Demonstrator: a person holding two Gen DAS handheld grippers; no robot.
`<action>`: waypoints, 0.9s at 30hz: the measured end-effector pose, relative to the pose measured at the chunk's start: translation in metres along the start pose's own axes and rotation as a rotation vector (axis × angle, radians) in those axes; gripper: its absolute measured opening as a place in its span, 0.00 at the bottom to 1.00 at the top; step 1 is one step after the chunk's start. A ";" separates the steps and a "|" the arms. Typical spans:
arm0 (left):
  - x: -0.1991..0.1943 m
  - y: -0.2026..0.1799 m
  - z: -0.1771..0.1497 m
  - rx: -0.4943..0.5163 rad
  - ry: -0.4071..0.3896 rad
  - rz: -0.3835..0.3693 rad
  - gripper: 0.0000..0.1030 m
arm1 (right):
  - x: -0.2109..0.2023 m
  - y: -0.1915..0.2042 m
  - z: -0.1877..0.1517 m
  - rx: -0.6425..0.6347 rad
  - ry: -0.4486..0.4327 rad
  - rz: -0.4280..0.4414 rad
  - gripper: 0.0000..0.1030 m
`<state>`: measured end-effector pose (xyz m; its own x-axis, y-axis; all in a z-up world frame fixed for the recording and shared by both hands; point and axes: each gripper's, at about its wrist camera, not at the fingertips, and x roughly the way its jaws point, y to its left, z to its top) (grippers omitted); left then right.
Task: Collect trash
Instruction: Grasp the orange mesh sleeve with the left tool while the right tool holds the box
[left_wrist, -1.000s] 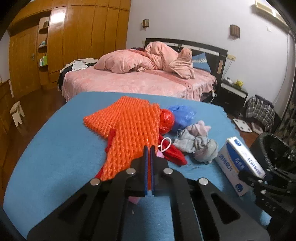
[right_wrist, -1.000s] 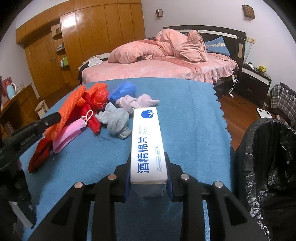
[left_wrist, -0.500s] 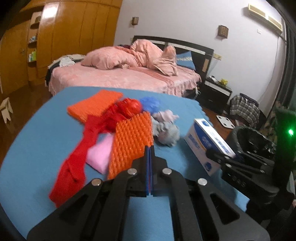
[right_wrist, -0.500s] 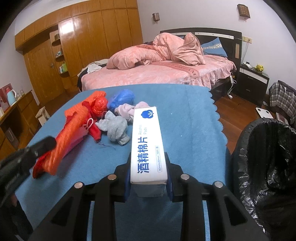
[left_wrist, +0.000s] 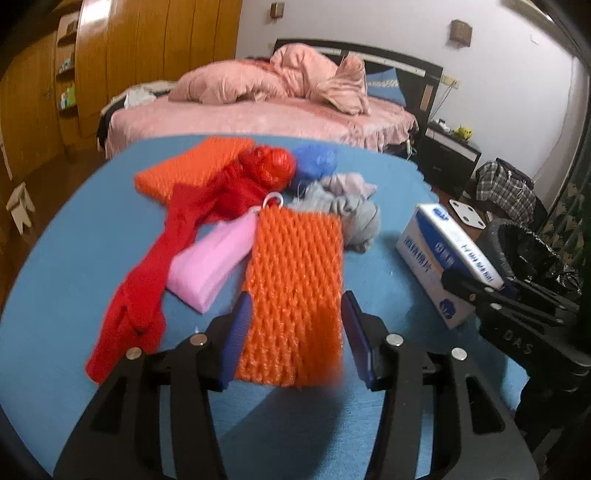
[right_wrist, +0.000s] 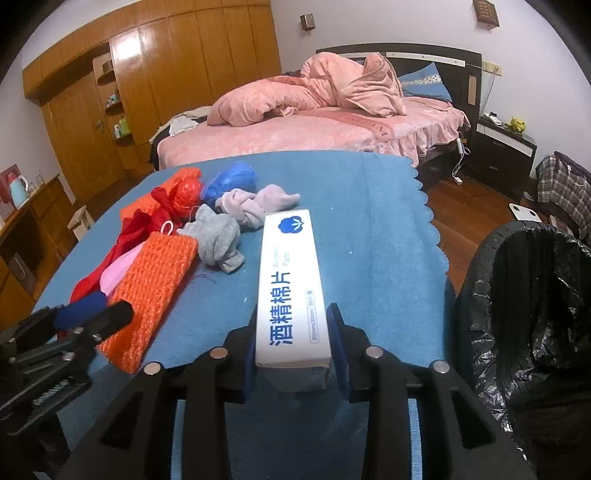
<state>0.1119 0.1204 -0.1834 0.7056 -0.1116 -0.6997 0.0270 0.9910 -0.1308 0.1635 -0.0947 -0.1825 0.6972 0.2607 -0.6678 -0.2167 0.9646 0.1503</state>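
Between your left gripper's (left_wrist: 295, 332) opening jaws lies the knobbly orange foam net (left_wrist: 295, 295), pads clear. Your right gripper (right_wrist: 293, 341), tilted down, is easing off the smooth white carton (right_wrist: 290, 288); beyond-right, crinkly black bin (right_wrist: 535, 314).

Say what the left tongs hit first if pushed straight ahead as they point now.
Probably the orange foam net: it already lies between the opening left tongs, pads clear of it. Beyond it sits the grey sock bundle; depth is uncertain.
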 end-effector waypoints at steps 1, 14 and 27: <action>0.002 0.000 0.000 0.001 0.009 -0.001 0.46 | 0.000 -0.001 0.000 0.003 0.002 0.002 0.34; -0.007 0.001 0.004 -0.029 -0.021 -0.060 0.00 | -0.013 0.002 0.004 0.001 -0.029 0.036 0.30; -0.027 -0.023 0.022 0.008 -0.077 -0.051 0.00 | -0.043 -0.022 0.018 0.036 -0.096 0.021 0.30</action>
<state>0.1085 0.1024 -0.1461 0.7552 -0.1565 -0.6365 0.0698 0.9847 -0.1594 0.1512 -0.1261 -0.1438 0.7554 0.2815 -0.5918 -0.2079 0.9593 0.1908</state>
